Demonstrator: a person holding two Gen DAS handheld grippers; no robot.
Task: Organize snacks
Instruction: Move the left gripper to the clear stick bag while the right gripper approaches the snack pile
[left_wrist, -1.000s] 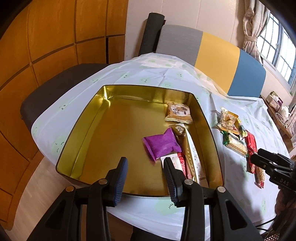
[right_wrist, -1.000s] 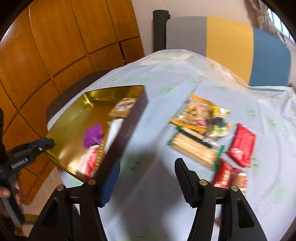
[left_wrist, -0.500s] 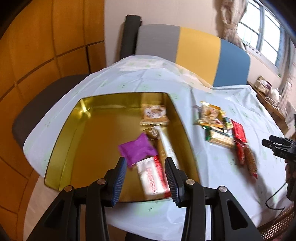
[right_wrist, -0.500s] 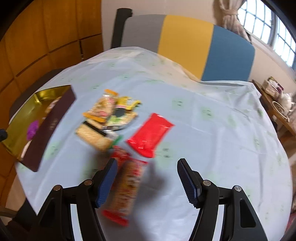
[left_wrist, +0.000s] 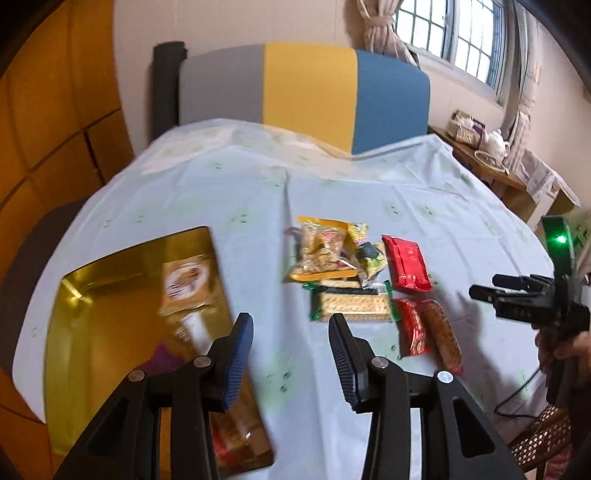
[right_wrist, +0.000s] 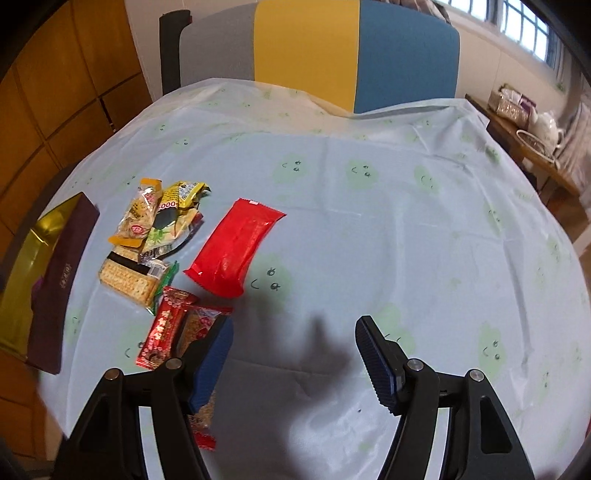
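Snacks (left_wrist: 354, 273) lie in a heap mid-table on our left wrist view, beside the gold tin (left_wrist: 110, 317) at the table's left edge; our left gripper (left_wrist: 291, 354) hovers empty, jaws narrowly parted. On the right wrist view, our right gripper (right_wrist: 295, 363) has just been opening, empty, jaws wide, its left finger over the red packets (right_wrist: 173, 328).

L gripper (left_wrist: 291, 354) is held pointed down, jaws part open, empty. R gripper (right_wrist: 293, 363) jaws have just been opened wider, empty.
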